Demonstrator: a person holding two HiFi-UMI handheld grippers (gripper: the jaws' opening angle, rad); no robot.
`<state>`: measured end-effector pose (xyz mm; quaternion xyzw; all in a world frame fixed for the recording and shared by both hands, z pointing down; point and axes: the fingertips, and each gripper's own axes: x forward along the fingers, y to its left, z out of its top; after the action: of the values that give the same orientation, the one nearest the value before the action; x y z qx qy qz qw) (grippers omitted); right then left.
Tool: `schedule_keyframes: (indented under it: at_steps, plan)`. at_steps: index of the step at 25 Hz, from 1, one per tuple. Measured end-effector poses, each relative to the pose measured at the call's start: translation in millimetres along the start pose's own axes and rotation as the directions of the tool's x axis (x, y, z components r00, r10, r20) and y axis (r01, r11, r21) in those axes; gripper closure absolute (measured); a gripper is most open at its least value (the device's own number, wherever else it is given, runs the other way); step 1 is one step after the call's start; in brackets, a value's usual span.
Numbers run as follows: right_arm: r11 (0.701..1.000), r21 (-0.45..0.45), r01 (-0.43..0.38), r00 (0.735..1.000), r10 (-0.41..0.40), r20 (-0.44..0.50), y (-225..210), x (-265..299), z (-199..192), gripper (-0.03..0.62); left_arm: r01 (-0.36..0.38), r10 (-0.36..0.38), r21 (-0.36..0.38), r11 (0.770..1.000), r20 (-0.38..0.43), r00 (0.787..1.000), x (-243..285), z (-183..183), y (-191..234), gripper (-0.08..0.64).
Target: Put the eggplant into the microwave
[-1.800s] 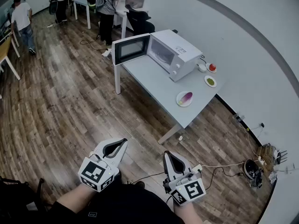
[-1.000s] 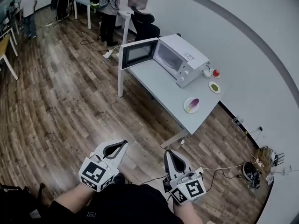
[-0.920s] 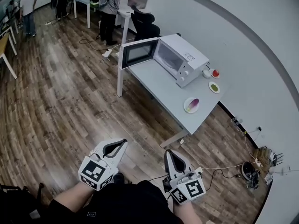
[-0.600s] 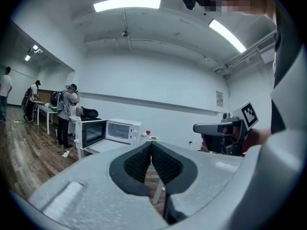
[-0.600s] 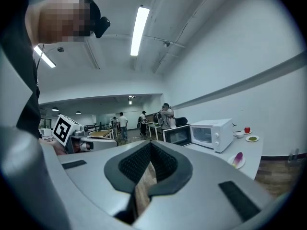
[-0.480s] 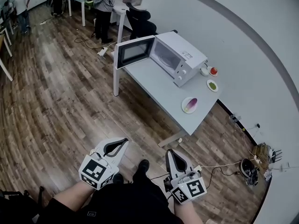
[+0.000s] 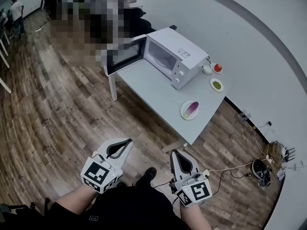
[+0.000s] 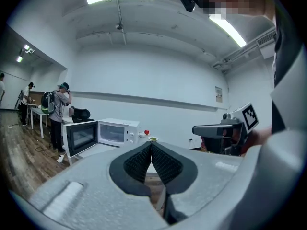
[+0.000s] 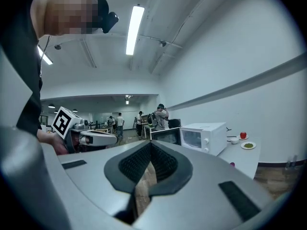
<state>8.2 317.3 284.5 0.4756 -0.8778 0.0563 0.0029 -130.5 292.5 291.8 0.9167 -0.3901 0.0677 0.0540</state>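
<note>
Wood floor (image 7: 72, 114) between left claw (image 7: 128, 141), right claw (image 7: 173, 152) and table (image 7: 153, 87).

We look down on a grey table (image 7: 153, 87) standing on a wood floor (image 7: 57, 123) beside a white wall. On it sits a white microwave (image 7: 175, 51), its door (image 7: 125, 55) swung open. Just beside the microwave is a small bowl (image 7: 206, 69). Three plates share the top: one (image 7: 184, 113) near the front edge, two (image 7: 213, 86) (image 7: 214, 72) nearer the wall.
</note>
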Motion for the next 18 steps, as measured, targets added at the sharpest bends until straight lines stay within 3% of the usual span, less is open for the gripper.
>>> schedule_keyframes:
  at_steps: [8, 18]
  plan:
    - [0.997, -0.052, 0.056, 0.998, -0.058, -0.035, -94, 13, -3, 0.578, 0.025, -0.024, 0.02, 0.999, -0.018, 1.0, 94, 19, -3, 0.551]
    - [0.99, -0.11, 0.092, 0.992, -0.101, -0.074, -184, 16, -9, 0.578, 0.019, -0.018, 0.004, 1.0, -0.066, 0.998, 184, 5, -7, 0.551]
